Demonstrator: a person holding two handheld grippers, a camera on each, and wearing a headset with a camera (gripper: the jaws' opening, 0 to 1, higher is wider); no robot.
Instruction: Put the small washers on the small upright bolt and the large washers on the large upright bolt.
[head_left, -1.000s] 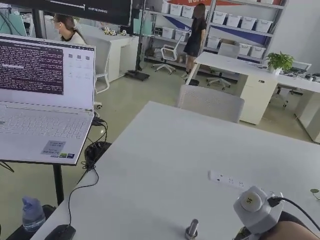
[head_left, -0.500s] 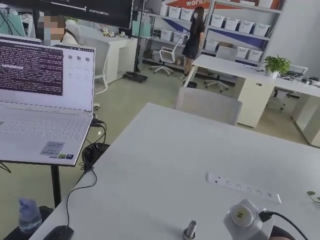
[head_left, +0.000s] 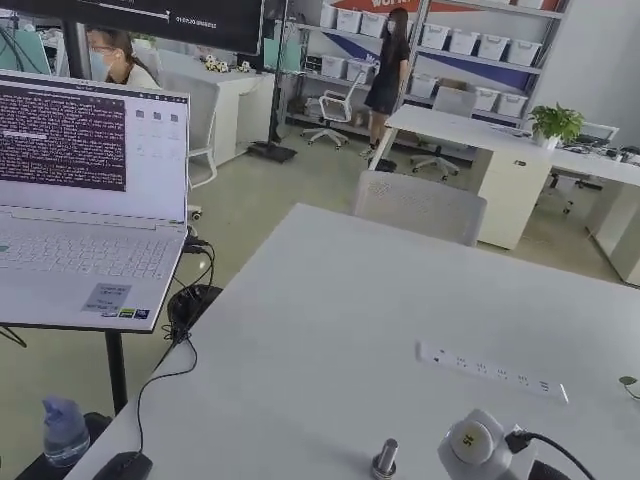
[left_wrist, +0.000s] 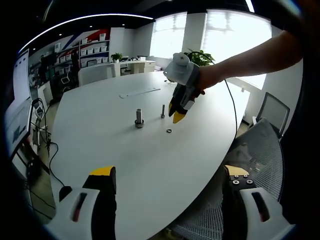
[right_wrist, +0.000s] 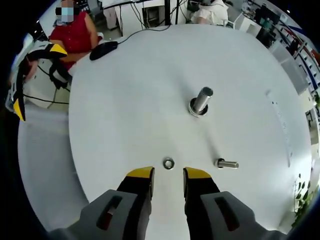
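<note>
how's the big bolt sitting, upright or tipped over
Upright: in the head view the large bolt stands on its wider base on the white table, shaft pointing up.

My right gripper (right_wrist: 168, 176) hangs over the white table (right_wrist: 125, 100), jaws slightly apart. A washer (right_wrist: 168, 163) lies just ahead of the tips, the small bolt (right_wrist: 226, 163) beside it, the large bolt (right_wrist: 201, 100) farther on.
</note>
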